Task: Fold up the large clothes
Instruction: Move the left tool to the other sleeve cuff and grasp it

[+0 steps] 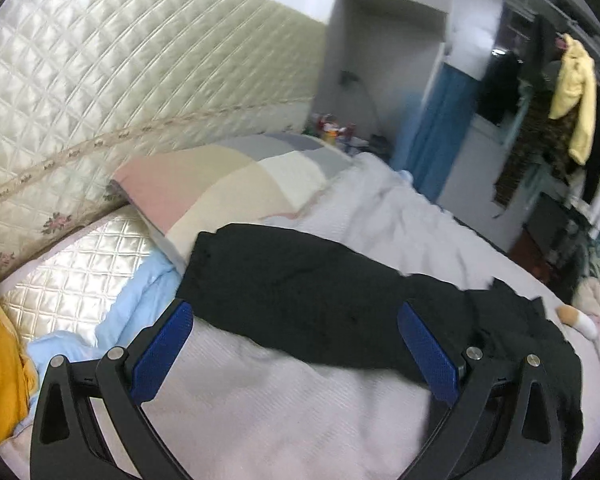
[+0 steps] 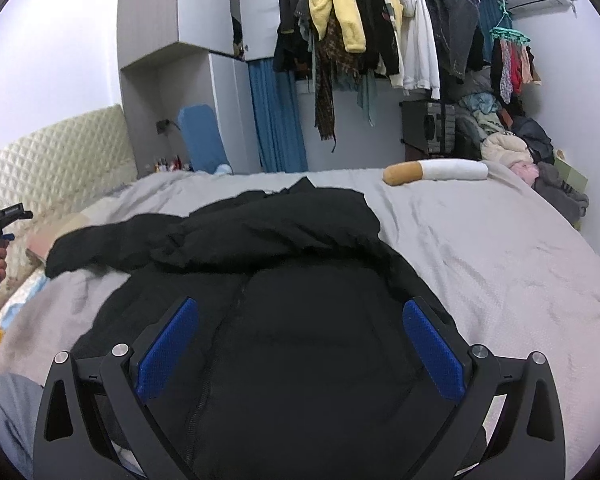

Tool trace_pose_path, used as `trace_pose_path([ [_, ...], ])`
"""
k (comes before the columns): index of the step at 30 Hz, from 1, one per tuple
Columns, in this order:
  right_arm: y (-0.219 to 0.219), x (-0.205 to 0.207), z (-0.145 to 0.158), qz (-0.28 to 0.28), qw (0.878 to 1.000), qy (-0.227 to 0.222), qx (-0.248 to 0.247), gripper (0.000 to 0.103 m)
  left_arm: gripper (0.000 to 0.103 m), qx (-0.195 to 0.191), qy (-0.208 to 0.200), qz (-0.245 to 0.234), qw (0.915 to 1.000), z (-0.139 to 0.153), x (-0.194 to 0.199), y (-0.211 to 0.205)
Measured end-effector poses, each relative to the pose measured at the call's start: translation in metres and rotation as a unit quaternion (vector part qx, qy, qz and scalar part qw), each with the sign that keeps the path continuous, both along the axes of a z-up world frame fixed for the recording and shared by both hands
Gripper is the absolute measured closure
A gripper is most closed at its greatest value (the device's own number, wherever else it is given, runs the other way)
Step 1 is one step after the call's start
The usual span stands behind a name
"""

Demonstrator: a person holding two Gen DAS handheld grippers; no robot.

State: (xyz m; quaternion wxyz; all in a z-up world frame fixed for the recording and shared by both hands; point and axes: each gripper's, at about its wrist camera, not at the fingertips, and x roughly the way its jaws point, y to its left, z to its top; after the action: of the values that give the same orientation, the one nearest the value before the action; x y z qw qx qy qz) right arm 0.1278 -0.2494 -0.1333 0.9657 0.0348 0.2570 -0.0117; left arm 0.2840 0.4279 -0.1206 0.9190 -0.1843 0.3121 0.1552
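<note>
A black jacket (image 2: pixel 284 280) lies spread on the grey bedsheet (image 2: pixel 480 248), one sleeve (image 1: pixel 284 284) reaching toward the pillow (image 1: pixel 220 184). The left gripper (image 1: pixel 296 344) and right gripper (image 2: pixel 300 344) hang above it, jaws wide apart, apparently touching nothing.

- The black jacket (image 2: pixel 284 288) lies spread on the grey bedsheet (image 2: pixel 480 248), with bare sheet open to its right.
- A cigarette-shaped pillow (image 2: pixel 436 172) lies at the far edge, well apart from the jacket.
- A pastel pillow (image 1: pixel 220 184) touches the sleeve (image 1: pixel 284 280) end, with the quilted headboard (image 1: pixel 120 80) rising close behind.
- Both the left gripper (image 1: pixel 296 344) and right gripper (image 2: pixel 300 344) hang with jaws spread wide above the jacket.
- Hanging clothes (image 2: pixel 380 32) crowd the wall beyond the bed.
</note>
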Motion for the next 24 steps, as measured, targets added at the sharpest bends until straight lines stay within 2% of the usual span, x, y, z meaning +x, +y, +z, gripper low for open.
trace_pose_path([
  [4,0.003,0.009,-0.004,0.002,1.000,0.015,0.025,0.000,0.001,-0.056,0.003,0.014,0.9984,-0.030,0.015,0.032],
  [6,0.009,0.013,-0.005,0.004,1.000,0.018,0.022,0.000,0.001,-0.101,-0.005,0.014,0.9948,-0.049,0.022,0.051],
  [9,0.015,0.017,-0.010,0.005,0.999,0.026,0.022,0.000,0.001,-0.142,-0.009,0.016,0.9897,-0.072,0.027,0.069],
  [11,0.020,0.022,-0.013,0.003,0.999,0.034,0.020,0.000,0.001,-0.173,-0.014,0.022,0.9847,-0.091,0.030,0.082],
  [15,0.024,0.031,-0.018,0.000,0.998,0.052,0.029,0.000,0.002,-0.243,-0.026,0.046,0.9686,-0.133,0.033,0.108],
  [20,0.033,0.040,-0.020,-0.004,0.998,0.059,0.024,0.000,0.002,-0.285,-0.025,0.056,0.9567,-0.174,0.040,0.127],
  [24,0.041,0.049,-0.025,-0.005,0.997,0.072,0.018,0.000,0.002,-0.300,-0.028,0.063,0.9514,-0.197,0.051,0.134],
])
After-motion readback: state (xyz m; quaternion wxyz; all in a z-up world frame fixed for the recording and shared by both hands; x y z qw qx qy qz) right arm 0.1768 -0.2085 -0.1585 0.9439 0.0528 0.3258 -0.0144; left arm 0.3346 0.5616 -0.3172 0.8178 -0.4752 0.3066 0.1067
